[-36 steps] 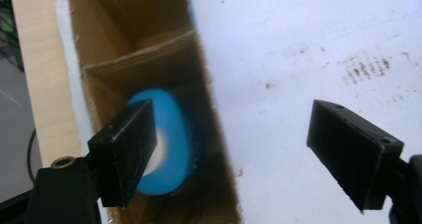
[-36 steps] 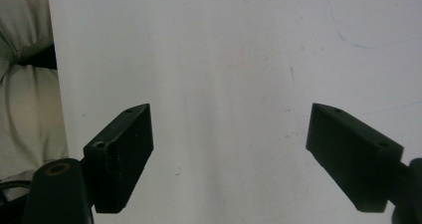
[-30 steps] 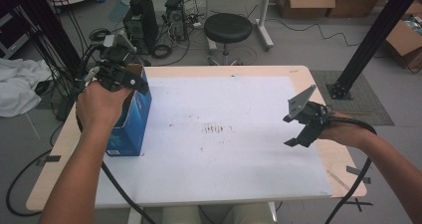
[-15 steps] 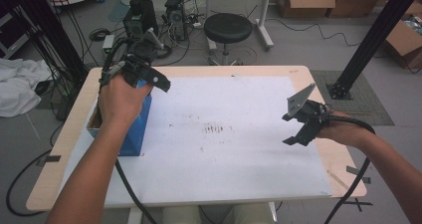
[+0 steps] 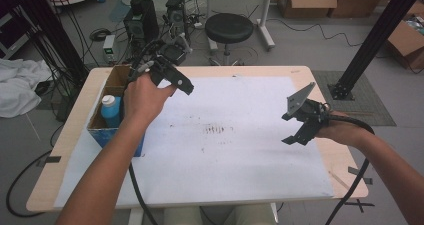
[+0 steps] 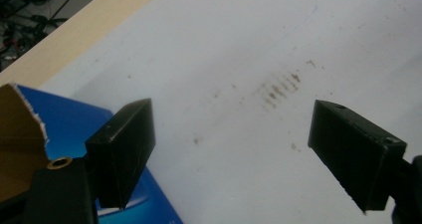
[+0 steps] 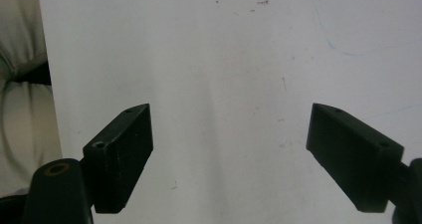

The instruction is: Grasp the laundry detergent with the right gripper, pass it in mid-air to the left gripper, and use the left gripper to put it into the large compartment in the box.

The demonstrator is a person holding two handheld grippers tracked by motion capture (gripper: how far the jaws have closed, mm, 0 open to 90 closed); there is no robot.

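Observation:
A blue cardboard box with open brown flaps stands at the table's left side, and a blue bottle with a white cap stands upright inside it. My left gripper is raised above the box's far right corner, open and empty. Its own view looks down past the box's blue wall onto the white sheet. My right gripper hovers open and empty over the right part of the sheet.
A white paper sheet with brown smudges covers most of the wooden table. Behind the table are a black stool, electronics with cables and cardboard boxes. A black post rises at the right.
My left hand has lifted off the box and moved up and to the right, uncovering the bottle inside. The right gripper has stayed in place.

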